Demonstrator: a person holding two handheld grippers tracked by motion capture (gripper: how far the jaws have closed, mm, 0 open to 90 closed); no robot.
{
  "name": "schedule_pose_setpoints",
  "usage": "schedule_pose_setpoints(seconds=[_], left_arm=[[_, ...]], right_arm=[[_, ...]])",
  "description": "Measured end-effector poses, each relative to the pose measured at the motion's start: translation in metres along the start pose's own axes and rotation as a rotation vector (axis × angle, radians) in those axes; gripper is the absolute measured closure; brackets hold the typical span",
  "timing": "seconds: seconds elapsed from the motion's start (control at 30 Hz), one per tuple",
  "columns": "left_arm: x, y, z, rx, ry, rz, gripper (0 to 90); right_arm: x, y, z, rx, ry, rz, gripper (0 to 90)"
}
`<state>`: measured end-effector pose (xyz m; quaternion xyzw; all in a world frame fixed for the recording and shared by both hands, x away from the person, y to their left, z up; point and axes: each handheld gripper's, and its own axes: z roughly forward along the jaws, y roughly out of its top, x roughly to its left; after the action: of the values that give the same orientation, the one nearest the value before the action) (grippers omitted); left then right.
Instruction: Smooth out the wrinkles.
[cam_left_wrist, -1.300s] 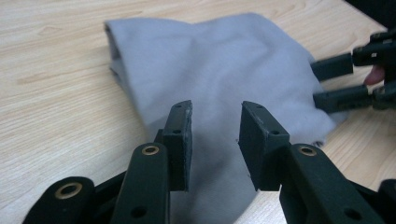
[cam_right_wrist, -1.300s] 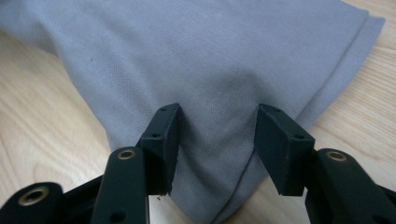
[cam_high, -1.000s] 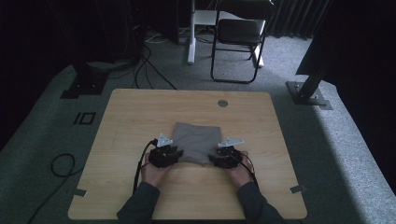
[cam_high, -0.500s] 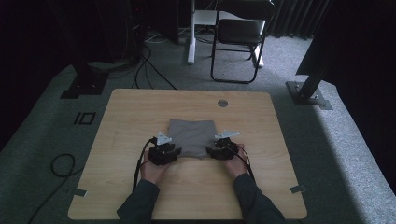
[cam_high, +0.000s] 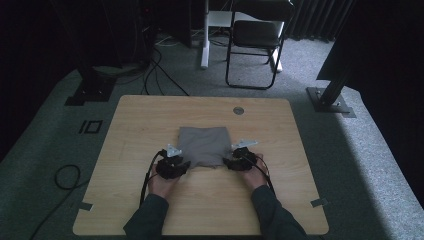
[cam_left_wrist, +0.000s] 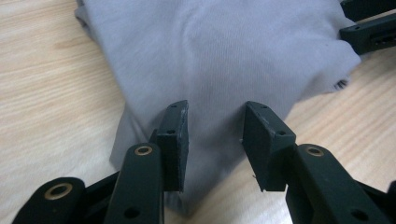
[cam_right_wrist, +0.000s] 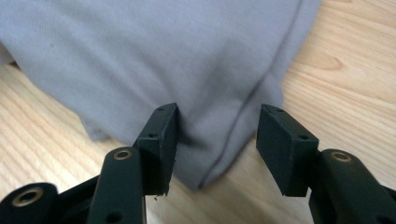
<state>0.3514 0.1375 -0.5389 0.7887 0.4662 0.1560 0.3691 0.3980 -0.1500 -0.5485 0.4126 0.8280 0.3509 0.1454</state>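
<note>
Fingers of both grippers stand spread, with cloth lying between them but not pinched. On the left gripper (cam_left_wrist: 215, 140) the two black fingers (cam_left_wrist: 175, 140) sit apart over a near corner of the grey folded cloth (cam_left_wrist: 224, 56); a tongue of fabric runs down between them, and clear gaps show on either side of it. Those fingers have just been opening. The right gripper (cam_right_wrist: 217, 144) looks much the same: its fingers (cam_right_wrist: 159, 144) are spread on either side of the cloth's other near corner (cam_right_wrist: 154, 60), where a stitched seam runs down to a point, and neither pad presses on the fabric.

From above, the cloth (cam_high: 204, 145) lies flat near the middle of the wooden bench (cam_high: 150, 120), folded into a rough square. The left gripper (cam_high: 172, 165) rests at its near left corner and the right gripper (cam_high: 242, 159) at its near right corner, each held in a hand, with dark sleeves coming in from the near edge. A cable trails back from each gripper along the forearm.

A small round fitting (cam_high: 238, 110) sits in the bench top near the far edge. Beyond the bench, on the grey carpet, stands a folding chair (cam_high: 255, 45), and loose cables (cam_high: 160, 75) trail across the floor to the left of it.
</note>
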Motion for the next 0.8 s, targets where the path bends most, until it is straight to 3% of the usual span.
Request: schedule_pose_setpoints(seconds=[0.13, 0.23, 0.27, 0.53, 0.8], left_arm=[[0.004, -0.009, -0.016, -0.060, -0.019, 0.019, 60.0], [0.010, -0.016, -0.028, -0.092, -0.006, 0.025, 58.8], [0.014, -0.018, -0.031, -0.097, 0.003, 0.018, 58.2], [0.035, -0.032, -0.041, -0.106, 0.047, -0.036, 56.8], [0.047, -0.042, -0.038, -0.104, 0.102, -0.077, 56.6]], right_arm=[[-0.001, -0.005, -0.008, 0.016, -0.011, -0.019, 47.5], [-0.003, -0.009, -0.014, 0.010, -0.008, -0.017, 47.5], [-0.005, -0.013, -0.023, -0.008, -0.009, -0.007, 47.4], [-0.015, -0.028, -0.045, -0.031, -0.033, 0.001, 46.7], [-0.024, -0.042, -0.058, -0.073, -0.048, 0.057, 46.1]])
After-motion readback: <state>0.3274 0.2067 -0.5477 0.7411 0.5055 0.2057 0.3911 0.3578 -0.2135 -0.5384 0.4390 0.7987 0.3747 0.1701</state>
